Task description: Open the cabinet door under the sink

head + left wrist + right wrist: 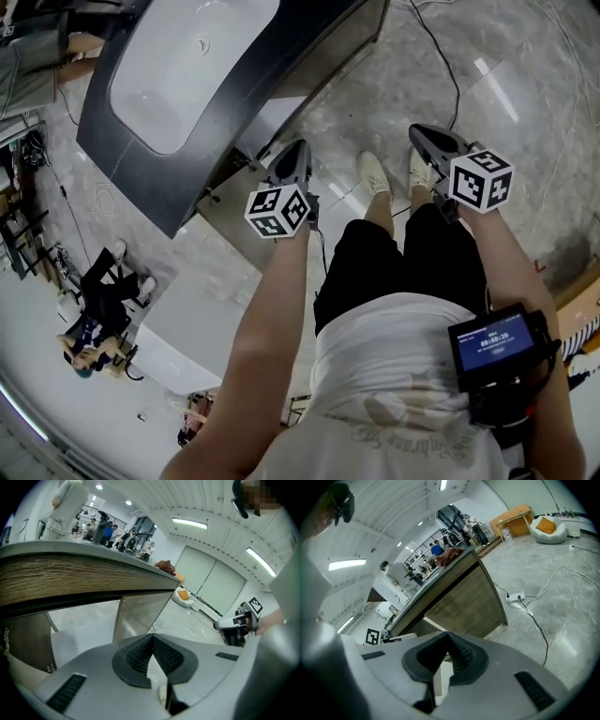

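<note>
Two grippers: left gripper (152, 639) and right gripper (450, 639) each have their jaws pressed together at the tips, with nothing between them.
Position of grippers: we find both held out in front of the person, above the marble floor (525, 141). The left one is near the front of the cabinet (464, 602), and the right one is well apart from it, further right.
Sink (178, 84): a white basin set in a dark countertop (117, 155), at the far left of the scene.
Cabinet door (140, 616): we place it under that countertop, on the face turned toward the person. From the left gripper it shows as a brown-grey panel beyond the jaw tips.
Door state: we cannot tell whether the panel is shut or slightly ajar, and we make out no handle.
Contact: none. Neither gripper touches the door, the countertop or the cabinet.
Work done: in our judgement, nothing beyond the approach.
Work left: reach the door's edge or handle, take hold of it or hook it, and swing it out. We judge the whole opening to be outstanding.
Note: the closed jaws would need to part before any grasp of an edge.
Likely lead: the left gripper, being the nearer to the door.
</note>
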